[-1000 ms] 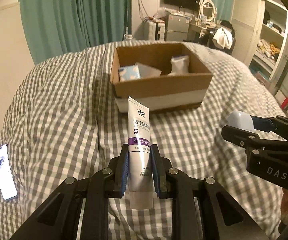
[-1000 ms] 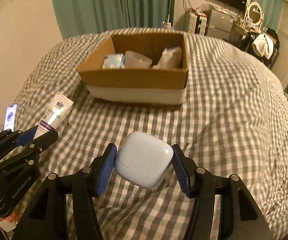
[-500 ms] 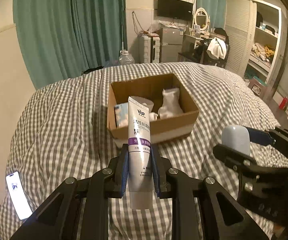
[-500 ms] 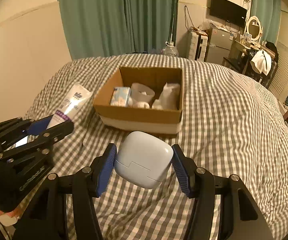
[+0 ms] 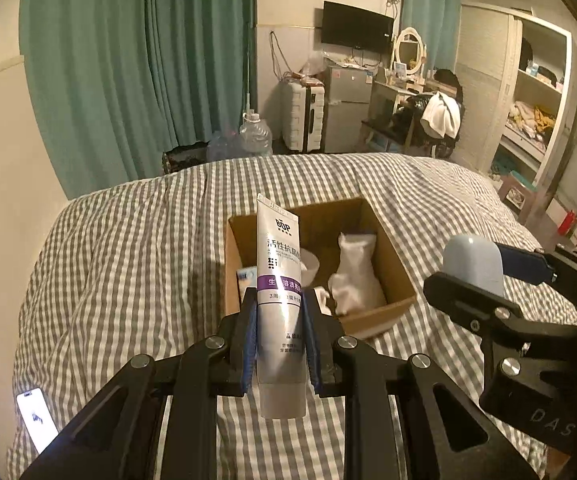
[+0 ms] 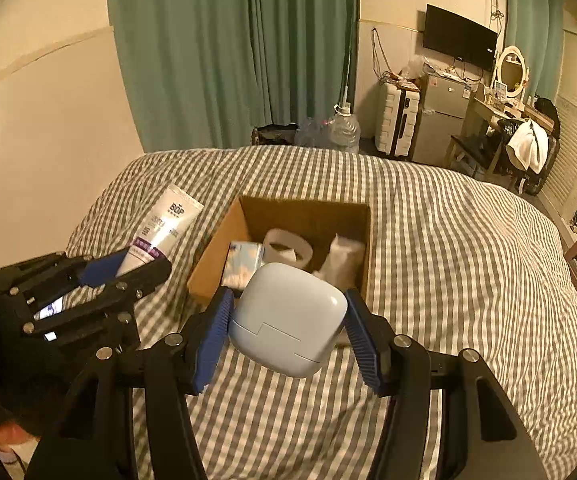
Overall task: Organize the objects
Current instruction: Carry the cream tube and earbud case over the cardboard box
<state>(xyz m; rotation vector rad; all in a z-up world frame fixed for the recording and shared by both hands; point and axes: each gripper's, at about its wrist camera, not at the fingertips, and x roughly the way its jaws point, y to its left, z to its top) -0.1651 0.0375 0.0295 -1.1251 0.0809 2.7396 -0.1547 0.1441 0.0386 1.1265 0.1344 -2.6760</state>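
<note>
My left gripper point(image 5: 279, 320) is shut on a white and purple tube point(image 5: 279, 280), held upright above the bed; the tube also shows in the right wrist view point(image 6: 160, 232). My right gripper point(image 6: 288, 320) is shut on a pale blue rounded case point(image 6: 288, 316), which also shows at the right of the left wrist view point(image 5: 473, 262). An open cardboard box point(image 5: 392, 248) sits on the checked bedspread ahead and below both grippers point(image 6: 208, 256). It holds a white pouch point(image 5: 354, 276), a white cup-like item point(image 6: 288, 244) and a pale blue packet point(image 6: 242, 258).
A lit phone point(image 5: 36, 420) lies on the grey checked bedspread point(image 5: 128, 264) at the left near the wall. Green curtains point(image 5: 136, 72), a suitcase, a small fridge and a desk stand beyond the bed. Shelves are at the far right.
Both grippers have risen and pulled back with their objects still held. The box now looks smaller and lower, and more of the room shows.
</note>
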